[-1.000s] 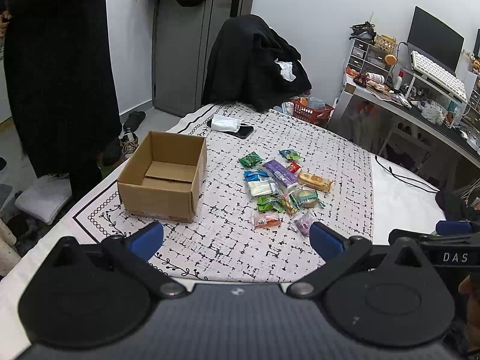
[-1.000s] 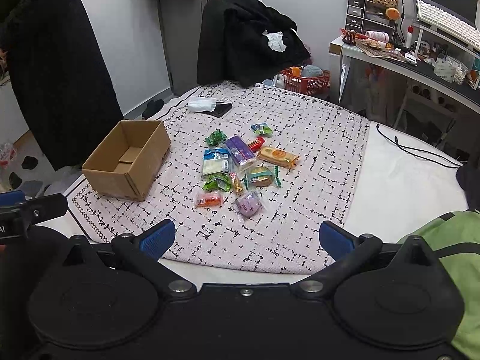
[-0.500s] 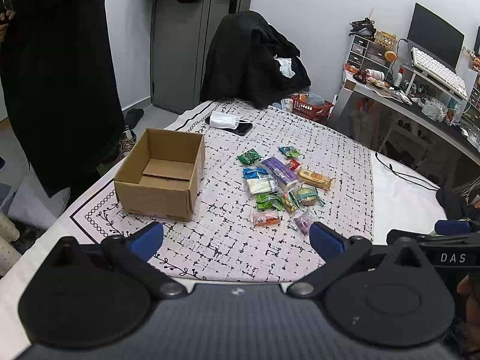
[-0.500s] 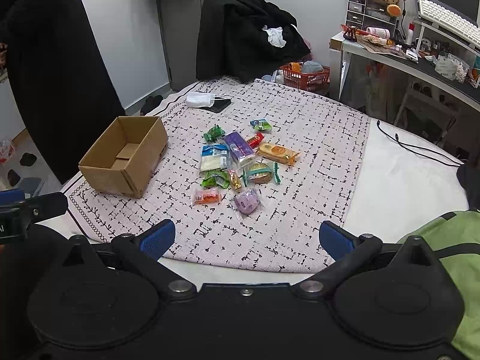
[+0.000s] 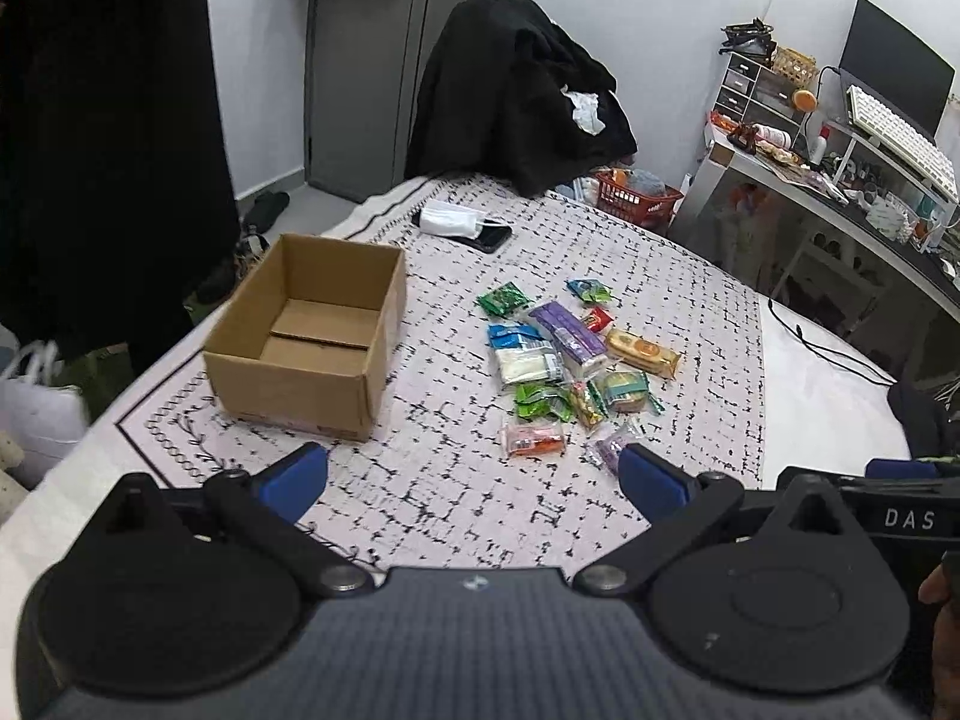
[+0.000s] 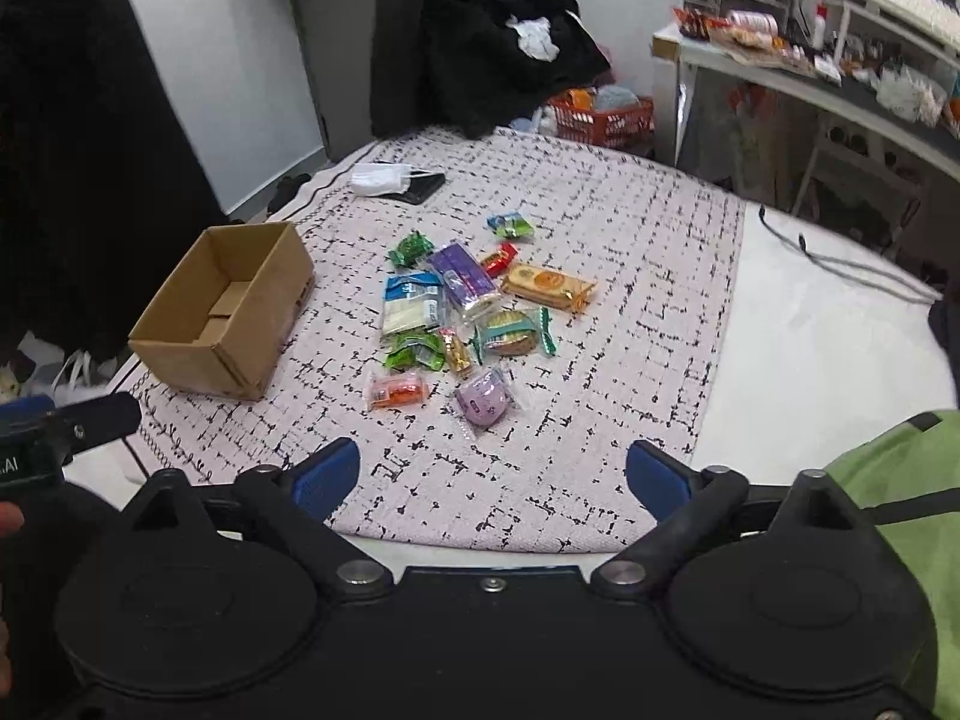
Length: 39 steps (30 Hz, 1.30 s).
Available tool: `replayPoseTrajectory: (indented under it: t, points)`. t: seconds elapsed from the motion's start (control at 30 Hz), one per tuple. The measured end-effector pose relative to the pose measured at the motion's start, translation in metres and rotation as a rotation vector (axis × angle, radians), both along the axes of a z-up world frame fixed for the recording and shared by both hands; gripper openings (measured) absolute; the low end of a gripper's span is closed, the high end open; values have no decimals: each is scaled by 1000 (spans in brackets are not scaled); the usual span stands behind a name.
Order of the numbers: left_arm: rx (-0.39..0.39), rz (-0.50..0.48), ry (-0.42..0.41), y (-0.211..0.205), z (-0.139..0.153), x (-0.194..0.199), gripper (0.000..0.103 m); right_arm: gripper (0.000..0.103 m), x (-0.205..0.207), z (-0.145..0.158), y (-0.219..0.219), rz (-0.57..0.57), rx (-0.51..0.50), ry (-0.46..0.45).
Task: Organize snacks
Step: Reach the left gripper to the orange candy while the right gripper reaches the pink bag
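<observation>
Left wrist view: the left gripper (image 5: pixel 471 477) hangs over the near edge of the patterned cloth (image 5: pixel 456 498), jaws spread with nothing between them. Right wrist view: the right gripper (image 6: pixel 492 474), jaws wide but just closing slightly, grips nothing. Snack packets (image 6: pixel 462 312) cluster mid-cloth; an open cardboard box (image 6: pixel 222 312) stands near its left edge, apart from them.

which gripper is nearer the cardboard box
Left. The left gripper hovers just in front of the box; the right gripper is off to the box's right, facing the snacks.
</observation>
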State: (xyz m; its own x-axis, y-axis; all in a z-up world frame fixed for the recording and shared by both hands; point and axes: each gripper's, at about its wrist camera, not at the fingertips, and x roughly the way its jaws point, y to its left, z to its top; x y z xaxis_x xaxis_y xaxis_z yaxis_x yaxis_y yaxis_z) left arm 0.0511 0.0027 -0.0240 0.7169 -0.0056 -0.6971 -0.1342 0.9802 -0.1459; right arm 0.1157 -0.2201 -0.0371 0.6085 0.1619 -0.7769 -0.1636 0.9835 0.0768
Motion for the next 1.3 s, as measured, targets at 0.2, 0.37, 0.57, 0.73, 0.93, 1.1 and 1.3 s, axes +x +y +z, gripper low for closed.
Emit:
replayPoseTrajectory:
  t: [0.2,0.37,0.57,0.73,0.93,1.1,1.3]
  points:
    - [-25,-17,26,-5,-16,29,100,81,27,-19,-5,-25,59,69]
    - [-44,-27,64,-9,-33,53,93,75,50,-34,-7,-45,86,115]
    - [-56,-31,97,-14,-50,78,88,74,72,-48,-8,-47,107,154]
    - [-76,-24,128,-15,-65,97,80,68,92,-66,-7,-56,129,197]
    - [-85,-32,167,-19,-84,119,75,66,111,-85,-7,-70,149,239]
    - [-94,-38,205,-21,-101,137,70,65,125,-102,-9,-84,172,276]
    - [-103,-37,247,-21,-120,157,68,62,141,-122,-9,-96,196,324]
